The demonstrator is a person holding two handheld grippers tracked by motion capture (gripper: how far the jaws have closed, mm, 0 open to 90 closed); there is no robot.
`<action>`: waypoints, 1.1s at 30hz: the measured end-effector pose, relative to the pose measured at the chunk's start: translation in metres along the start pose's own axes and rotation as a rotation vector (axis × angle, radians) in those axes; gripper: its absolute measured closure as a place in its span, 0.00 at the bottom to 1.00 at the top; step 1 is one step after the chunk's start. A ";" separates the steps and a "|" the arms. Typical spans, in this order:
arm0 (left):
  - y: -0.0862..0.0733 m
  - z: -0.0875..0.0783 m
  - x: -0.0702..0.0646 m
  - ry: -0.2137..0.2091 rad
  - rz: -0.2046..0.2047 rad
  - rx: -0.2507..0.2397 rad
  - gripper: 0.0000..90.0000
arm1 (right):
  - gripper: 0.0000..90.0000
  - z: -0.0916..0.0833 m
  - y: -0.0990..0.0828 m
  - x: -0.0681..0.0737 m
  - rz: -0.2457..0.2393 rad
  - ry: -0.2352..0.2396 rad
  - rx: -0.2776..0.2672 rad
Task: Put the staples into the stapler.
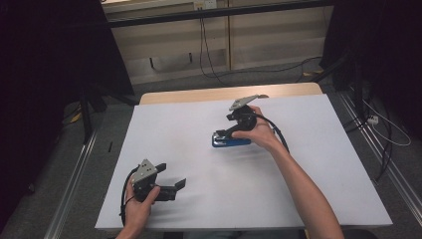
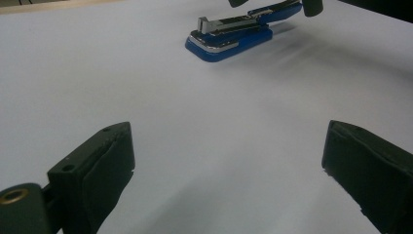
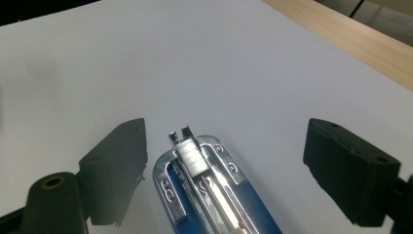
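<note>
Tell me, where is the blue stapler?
The blue stapler lies mid-table on the white sheet, right of centre in the high view, between the open jaws of the right gripper.

The left gripper (image 1: 171, 177) rests low near the person's side, its jaws spread wide, gripped by the left hand (image 1: 137, 201). The right gripper (image 1: 224, 133) points down-left from an outstretched right forearm (image 1: 303, 186), jaws parted wide.

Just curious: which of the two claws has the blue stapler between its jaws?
The right claw: the blue stapler lies between its open jaws, untouched. The left claw sits open over bare table, away from it.
</note>
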State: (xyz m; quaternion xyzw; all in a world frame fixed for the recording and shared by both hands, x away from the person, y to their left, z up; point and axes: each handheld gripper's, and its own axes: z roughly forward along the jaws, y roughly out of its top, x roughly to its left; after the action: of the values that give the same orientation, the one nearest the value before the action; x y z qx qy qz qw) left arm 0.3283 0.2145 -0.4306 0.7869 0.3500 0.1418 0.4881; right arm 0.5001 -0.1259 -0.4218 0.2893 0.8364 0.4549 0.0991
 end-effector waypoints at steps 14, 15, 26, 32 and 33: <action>-0.001 -0.001 0.001 0.001 -0.008 -0.006 0.06 | 0.06 -0.023 -0.019 0.001 0.132 -0.134 -0.121; -0.001 -0.001 0.001 0.002 -0.009 -0.007 0.06 | 0.05 -0.024 -0.021 0.002 0.133 -0.146 -0.126; -0.001 -0.005 0.005 0.016 -0.029 -0.022 0.07 | 0.03 -0.041 -0.029 0.009 0.150 -0.223 -0.162; -0.003 -0.004 0.006 0.018 -0.039 -0.023 0.06 | 0.03 -0.052 -0.033 0.012 0.161 -0.248 -0.184; -0.003 -0.004 0.007 0.018 -0.039 -0.024 0.06 | 0.04 -0.054 -0.034 0.012 0.160 -0.251 -0.188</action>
State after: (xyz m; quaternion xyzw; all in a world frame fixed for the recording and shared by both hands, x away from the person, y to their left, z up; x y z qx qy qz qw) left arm 0.3296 0.2227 -0.4320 0.7727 0.3682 0.1435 0.4968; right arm 0.4535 -0.1708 -0.4174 0.3989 0.7455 0.4979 0.1930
